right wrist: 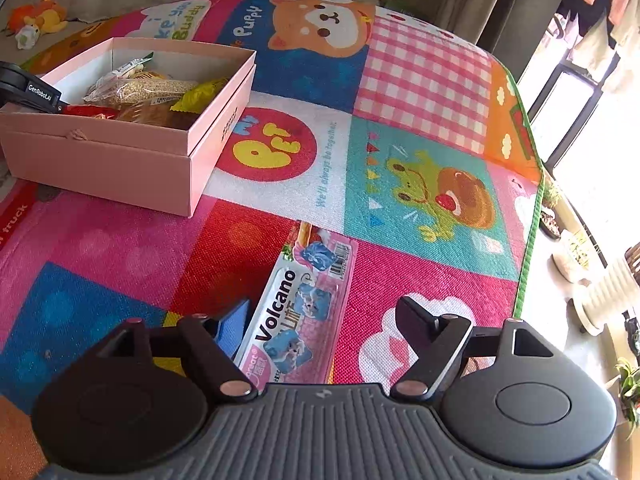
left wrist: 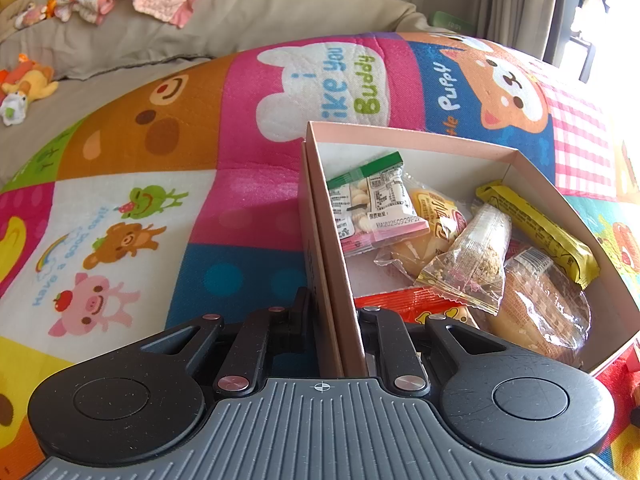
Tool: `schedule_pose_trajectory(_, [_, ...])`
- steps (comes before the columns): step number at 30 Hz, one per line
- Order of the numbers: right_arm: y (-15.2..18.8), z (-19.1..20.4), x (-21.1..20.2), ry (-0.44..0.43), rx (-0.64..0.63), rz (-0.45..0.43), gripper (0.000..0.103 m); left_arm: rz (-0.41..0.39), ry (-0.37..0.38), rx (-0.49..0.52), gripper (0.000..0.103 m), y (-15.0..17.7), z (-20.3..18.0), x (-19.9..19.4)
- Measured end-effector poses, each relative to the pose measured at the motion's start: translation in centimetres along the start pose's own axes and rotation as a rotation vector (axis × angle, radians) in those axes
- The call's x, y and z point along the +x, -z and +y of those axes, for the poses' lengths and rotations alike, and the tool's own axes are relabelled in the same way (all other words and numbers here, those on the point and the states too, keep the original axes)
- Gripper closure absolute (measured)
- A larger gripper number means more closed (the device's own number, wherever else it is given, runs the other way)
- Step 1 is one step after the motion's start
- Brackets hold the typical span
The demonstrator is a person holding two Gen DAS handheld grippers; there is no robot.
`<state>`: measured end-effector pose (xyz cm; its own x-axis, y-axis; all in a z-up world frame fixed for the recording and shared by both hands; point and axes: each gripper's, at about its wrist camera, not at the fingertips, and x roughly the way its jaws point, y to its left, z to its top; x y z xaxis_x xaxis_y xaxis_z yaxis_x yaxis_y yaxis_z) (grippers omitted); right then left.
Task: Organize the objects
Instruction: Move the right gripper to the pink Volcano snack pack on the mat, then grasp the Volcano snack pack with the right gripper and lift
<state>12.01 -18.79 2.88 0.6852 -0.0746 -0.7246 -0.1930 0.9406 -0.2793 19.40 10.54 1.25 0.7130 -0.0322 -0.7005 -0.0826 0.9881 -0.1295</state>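
Observation:
A pink cardboard box (left wrist: pixel 416 136) sits on the colourful play mat and holds several wrapped snacks, among them a green-topped packet (left wrist: pixel 372 204), a yellow bar (left wrist: pixel 540 228) and a wrapped bun (left wrist: pixel 540 308). My left gripper (left wrist: pixel 334 312) is shut on the box's left wall. The box also shows in the right wrist view (right wrist: pixel 120 152) at upper left. My right gripper (right wrist: pixel 324 316) is open, straddling a pink "Volcano" snack pack (right wrist: pixel 296 308) that lies flat on the mat.
The play mat (right wrist: pixel 420 88) ends at a green edge on the right, with bare floor and plant pots (right wrist: pixel 600 300) beyond. A grey sofa (left wrist: pixel 240 20) with baby clothes and a plush toy (left wrist: pixel 24 88) lies behind the mat.

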Motion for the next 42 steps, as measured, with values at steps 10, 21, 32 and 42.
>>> schedule_pose_trajectory(10, [1.1,-3.2,1.1,-0.131,0.227,0.061,0.021,0.000,-0.001,0.001,0.087,0.0,0.0,0.0])
schedule_pose_trajectory(21, [0.2,-2.6,1.4,-0.182,0.211,0.043,0.050,0.000,-0.001,0.001,0.087,0.0,0.0,0.0])
schedule_pose_trajectory(32, [1.6,0.1,-3.2,-0.281,0.105,0.103,0.059,0.000,0.000,0.000,0.087,0.0,0.0,0.0])
schedule_pose_trajectory(42, [-1.7,2.4,-9.5,-0.378,0.020,-0.006,0.080,0.001,0.003,-0.002,0.087,0.0,0.0,0.0])
